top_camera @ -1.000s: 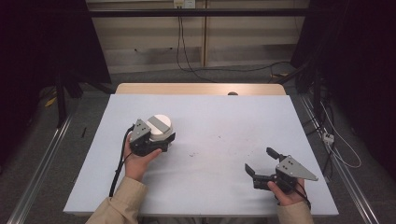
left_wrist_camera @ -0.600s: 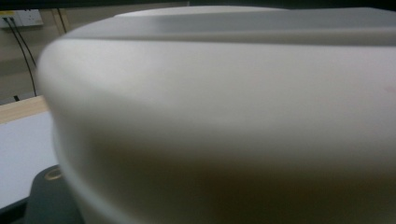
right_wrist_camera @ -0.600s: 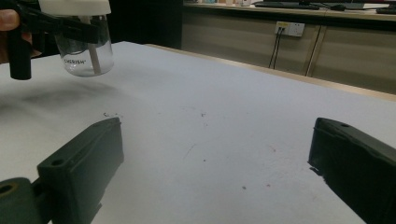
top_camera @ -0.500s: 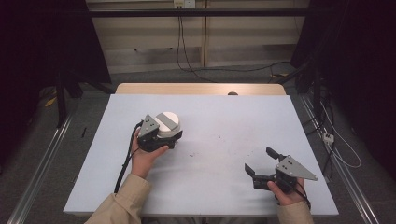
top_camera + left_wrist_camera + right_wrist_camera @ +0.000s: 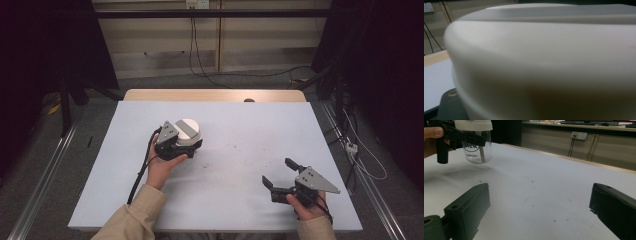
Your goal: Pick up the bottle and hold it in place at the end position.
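Note:
A clear jar with a white lid (image 5: 188, 129) hangs a little above the pale table (image 5: 250, 125), left of centre. My left gripper (image 5: 176, 142) is shut on it just under the lid, with a hand behind it. In the left gripper view the white lid (image 5: 544, 62) looms very close and blurred. The right gripper view has the jar (image 5: 477, 150) at top left, printed letters on its glass and its shadow on the table below, with the left gripper (image 5: 456, 135) clamped on it. My right gripper (image 5: 276, 170) rests near the front right, open with nothing between its fingers (image 5: 466, 207).
Small dark marks (image 5: 205, 164) speckle the table's middle. A wooden strip (image 5: 215, 95) runs along the far edge. Beyond it a low wall carries sockets and hanging cables (image 5: 192, 45). Metal rails (image 5: 45, 170) flank the table on the floor.
My left gripper has carried the jar a short way to the right over the table. The right gripper has stayed where it was.

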A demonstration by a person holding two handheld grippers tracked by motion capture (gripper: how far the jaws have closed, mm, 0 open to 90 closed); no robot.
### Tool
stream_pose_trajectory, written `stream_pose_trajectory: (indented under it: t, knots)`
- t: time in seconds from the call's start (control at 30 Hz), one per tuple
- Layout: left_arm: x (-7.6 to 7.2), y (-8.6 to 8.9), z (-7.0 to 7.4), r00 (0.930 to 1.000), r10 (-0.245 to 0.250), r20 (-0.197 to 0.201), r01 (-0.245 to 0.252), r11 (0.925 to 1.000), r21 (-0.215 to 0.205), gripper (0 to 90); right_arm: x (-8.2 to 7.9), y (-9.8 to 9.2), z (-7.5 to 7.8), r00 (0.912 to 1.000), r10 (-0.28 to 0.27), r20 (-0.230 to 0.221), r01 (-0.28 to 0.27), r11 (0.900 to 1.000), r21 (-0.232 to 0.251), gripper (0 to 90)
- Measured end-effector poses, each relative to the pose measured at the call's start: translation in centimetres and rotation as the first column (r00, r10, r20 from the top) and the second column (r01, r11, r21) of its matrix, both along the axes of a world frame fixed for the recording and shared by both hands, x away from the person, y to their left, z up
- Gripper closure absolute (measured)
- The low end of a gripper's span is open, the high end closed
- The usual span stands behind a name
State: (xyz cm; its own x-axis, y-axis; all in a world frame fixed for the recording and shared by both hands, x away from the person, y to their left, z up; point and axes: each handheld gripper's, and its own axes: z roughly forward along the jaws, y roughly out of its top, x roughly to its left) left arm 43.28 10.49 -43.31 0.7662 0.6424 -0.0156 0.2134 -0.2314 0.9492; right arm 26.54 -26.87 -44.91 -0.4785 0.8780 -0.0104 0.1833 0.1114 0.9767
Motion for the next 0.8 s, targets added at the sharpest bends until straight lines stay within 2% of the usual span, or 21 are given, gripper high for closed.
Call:
stream_pose_trajectory:
  t: [0.47, 0.63, 0.8]
  knots:
    - [0.9, -1.8, -0.4, 0.9995, -0.03, -0.012, 0.03, 0.9995, -0.012, 18.5, 0.0, -0.1, 0.0, 1.0, -0.001, -0.001, 0.001, 1.0, 0.003, 2.5]
    - [1.1, -2.0, -0.5, 0.9994, -0.033, -0.009, 0.033, 0.9994, 0.006, 18.5, -0.1, -0.2, -0.1, 1.0, -0.004, -0.003, 0.004, 1.0, 0.009, 2.5]
    - [1.3, -2.5, -0.4, 0.999, -0.043, -0.01, 0.043, 0.9991, 0.003, 18.5, -0.1, -0.2, -0.1, 1.0, -0.002, -0.005, 0.002, 1.0, 0.011, 2.6]
